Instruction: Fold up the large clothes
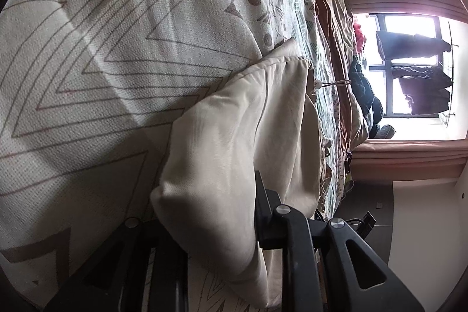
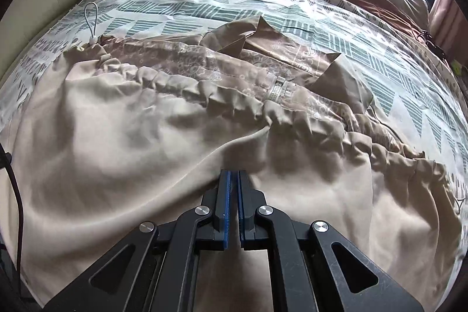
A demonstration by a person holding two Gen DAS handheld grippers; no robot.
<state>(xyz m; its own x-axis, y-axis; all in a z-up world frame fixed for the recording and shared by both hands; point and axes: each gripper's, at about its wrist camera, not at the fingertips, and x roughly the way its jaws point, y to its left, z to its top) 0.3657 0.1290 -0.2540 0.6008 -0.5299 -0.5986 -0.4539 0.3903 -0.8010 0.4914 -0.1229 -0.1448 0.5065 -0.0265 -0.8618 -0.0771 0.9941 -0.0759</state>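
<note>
A big beige garment of thin smooth cloth with a puffy gathered band (image 2: 181,84) lies spread out on a bed, on top of a white bedsheet with green and grey triangle shapes (image 2: 204,10). The garment covers most of the near side of the bed. The right gripper (image 2: 234,180) has its blue-padded fingers (image 2: 225,195) pressed almost together right over a long ridge of the cloth. It looks like it pinches a thin bit of the fabric at the tips, but the spot is hard to see, so I cannot tell for sure. The left gripper (image 1: 228,218) is open only a little, and a thick folded bunch of the same beige cloth (image 1: 234,136) sits between its fingers, so it seems to hold that bunch up off the sheet (likely to bring one side over the other). A small white cord loop (image 2: 92,19) pokes out at the end of the gathered band.
</note>
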